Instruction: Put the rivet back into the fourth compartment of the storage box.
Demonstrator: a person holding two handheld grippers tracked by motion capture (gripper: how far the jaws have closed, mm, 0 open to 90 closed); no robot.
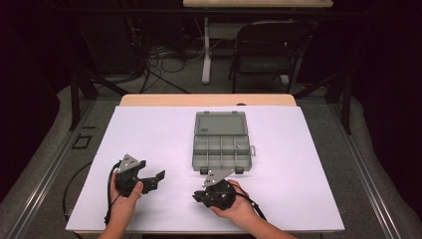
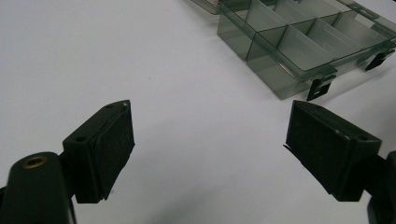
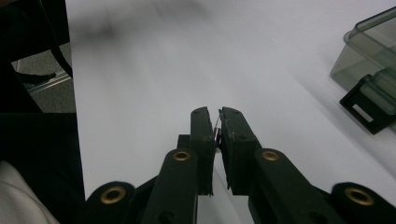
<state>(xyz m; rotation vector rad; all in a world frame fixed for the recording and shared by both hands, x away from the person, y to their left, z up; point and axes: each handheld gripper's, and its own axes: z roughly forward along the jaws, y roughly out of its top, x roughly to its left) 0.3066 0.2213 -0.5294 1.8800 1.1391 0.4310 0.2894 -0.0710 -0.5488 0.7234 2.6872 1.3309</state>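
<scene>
A smoky grey compartment box [image 1: 221,149] lies open on the white table cover [image 1: 159,129], its lid [image 1: 220,123] folded back on the far side. It also shows in the left gripper view [image 2: 299,42] and, as one corner, in the right gripper view [image 3: 373,56]. My left gripper [image 1: 155,179] rests at the front left, its jaws wide apart [image 2: 210,144] with only bare cover between them. In front of the box, my right gripper [image 1: 198,196] points left. Its jaws [image 3: 217,114] are closed on a tiny thin item [image 3: 217,133], too small to name.
Black latches [image 3: 366,109] stick out from the box's near edge. The cover's front edge [image 1: 199,230] runs just behind both hands. Beyond the table stand a folding chair [image 1: 263,47], a white table leg [image 1: 206,50] and loose cables [image 1: 164,59] on the floor.
</scene>
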